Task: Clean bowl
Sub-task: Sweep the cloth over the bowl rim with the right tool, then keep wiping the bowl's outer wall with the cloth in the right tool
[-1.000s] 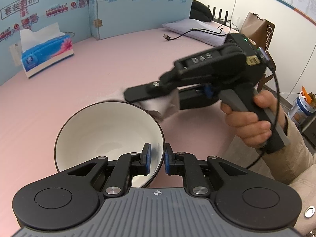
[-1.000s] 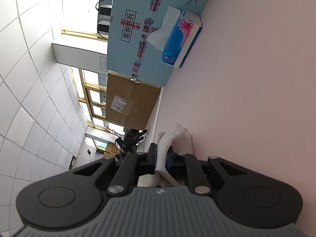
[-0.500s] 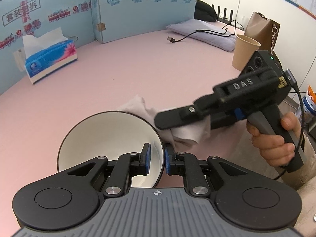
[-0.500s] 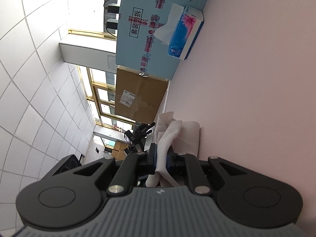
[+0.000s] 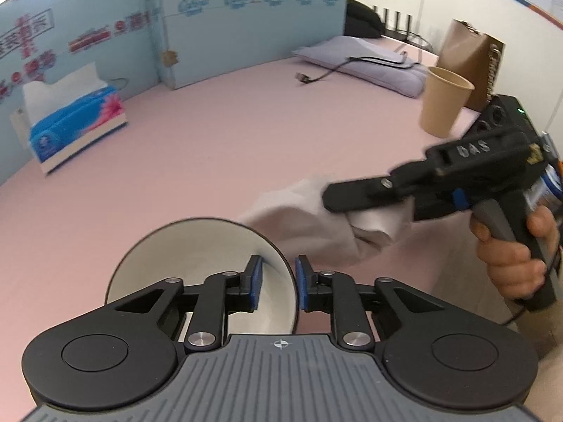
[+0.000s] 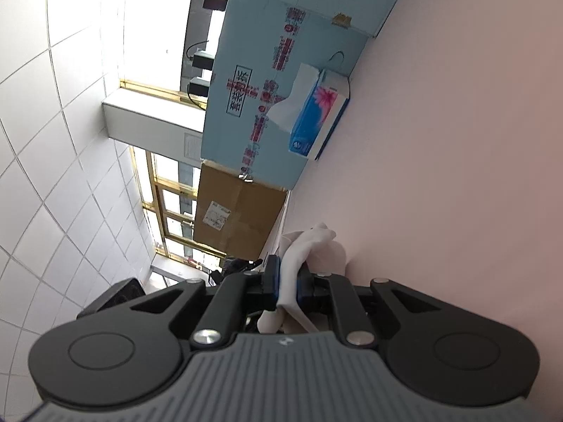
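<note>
Left gripper [image 5: 278, 281] has just tightened on the bowl [image 5: 197, 246] rim; cloth [image 5: 316, 225], at its 2 o'clock, is pinched by right gripper [image 6: 288, 283], whose view misses the bowl.

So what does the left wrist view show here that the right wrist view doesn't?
Only the left wrist view: the white bowl, its rim pinched by the left gripper, plus the paper cup, the grey pillow and the hand on the right gripper.
Only the right wrist view: tiled ceiling, windows, brown cardboard box.
Both: white cloth clamped in the right gripper, tissue box, pink table.
</note>
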A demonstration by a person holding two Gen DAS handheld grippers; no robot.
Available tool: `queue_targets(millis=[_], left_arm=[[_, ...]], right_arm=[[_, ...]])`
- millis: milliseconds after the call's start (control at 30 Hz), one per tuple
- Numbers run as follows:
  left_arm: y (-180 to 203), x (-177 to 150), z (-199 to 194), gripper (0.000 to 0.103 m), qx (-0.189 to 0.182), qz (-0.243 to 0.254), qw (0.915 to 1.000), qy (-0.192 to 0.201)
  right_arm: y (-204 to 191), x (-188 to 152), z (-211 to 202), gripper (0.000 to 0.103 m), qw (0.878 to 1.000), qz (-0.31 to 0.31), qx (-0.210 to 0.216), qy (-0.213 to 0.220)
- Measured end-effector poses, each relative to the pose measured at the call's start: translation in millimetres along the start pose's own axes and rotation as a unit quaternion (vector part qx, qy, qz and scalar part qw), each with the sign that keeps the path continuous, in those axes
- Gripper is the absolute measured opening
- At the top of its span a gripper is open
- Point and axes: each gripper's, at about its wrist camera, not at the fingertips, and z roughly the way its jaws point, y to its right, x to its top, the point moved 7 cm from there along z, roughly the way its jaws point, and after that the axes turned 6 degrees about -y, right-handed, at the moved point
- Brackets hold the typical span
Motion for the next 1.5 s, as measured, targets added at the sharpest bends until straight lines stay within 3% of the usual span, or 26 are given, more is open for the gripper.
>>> queue_targets(millis=[133,467,867,1500], left_arm=[[5.2,-13.7,-12.7,0.010,-0.010,0.008,0.9999,0.000],[4.4,-31.7,-27.8,0.016,-0.007,0.000,0.9999,0.012],[1.3,-31.5,-26.4,0.017,-0.021,0.001,0.9996,0.018],[-5.4,-33.4,-21.1,0.022,-0.036,-0.003,0.9992,0.020]], right_arm=[[1.7,-0.5,5.2,0.012,1.000,0.003,0.004,-0.001],[5.6,-9.8,27.5,0.012,0.999,0.021,0.005,-0.031],[13.4,13.2,56.6,0.013,0.998,0.042,0.003,-0.051],[2.4,25.4,122.1,0.013,0.987,0.020,0.005,-0.159]])
